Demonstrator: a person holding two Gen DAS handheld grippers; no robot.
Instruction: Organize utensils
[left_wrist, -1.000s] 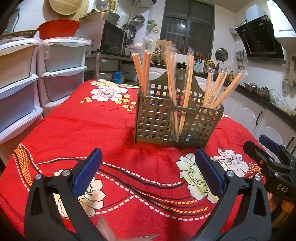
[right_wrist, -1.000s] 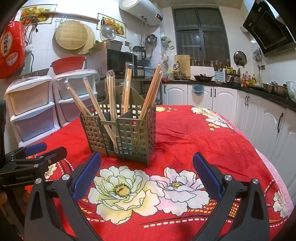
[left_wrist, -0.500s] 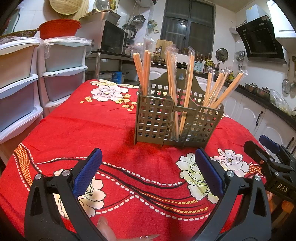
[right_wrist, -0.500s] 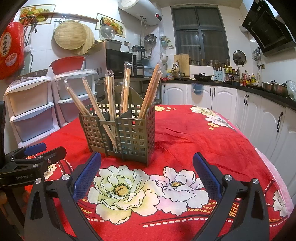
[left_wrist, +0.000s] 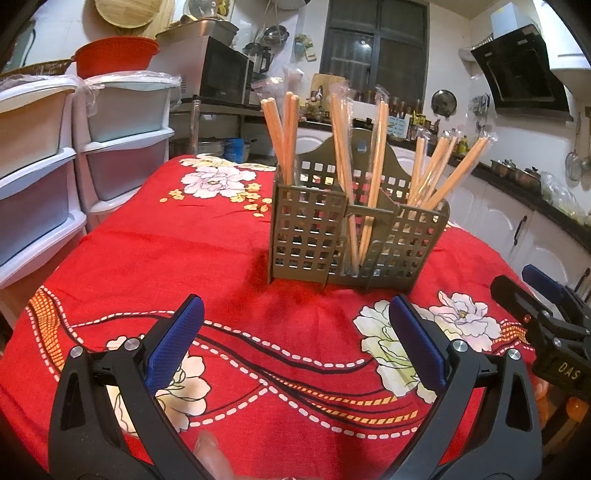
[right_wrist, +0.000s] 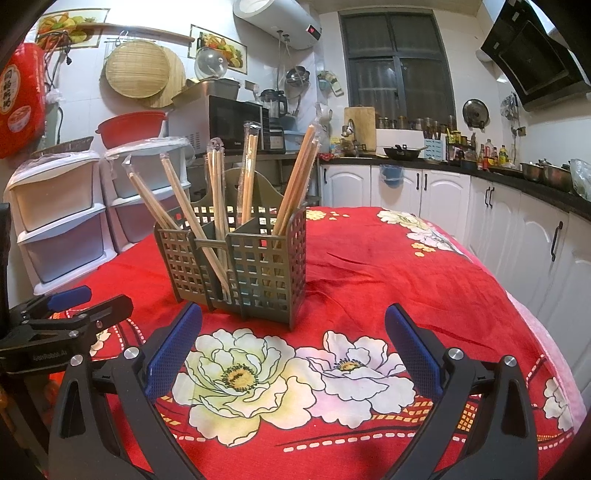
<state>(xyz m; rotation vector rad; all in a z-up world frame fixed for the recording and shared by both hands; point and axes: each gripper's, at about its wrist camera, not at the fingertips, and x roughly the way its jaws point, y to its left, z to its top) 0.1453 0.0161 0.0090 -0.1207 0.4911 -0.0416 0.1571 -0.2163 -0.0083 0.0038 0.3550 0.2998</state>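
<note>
Beyond both wide-open, empty hand-held grippers (left_wrist: 295, 332) (right_wrist: 293, 334), the chopstick holder (left_wrist: 354, 236) stands well apart.

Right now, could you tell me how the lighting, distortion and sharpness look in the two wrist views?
Left wrist view: strong fisheye bending at the edges, dark vignette corners, utensil holder sharp, its soft shadow on the red tablecloth. Right wrist view: same curvature, bowing the cabinets; bright indoor light, glare on the water heater; the holder and chopsticks stay crisp.
</note>
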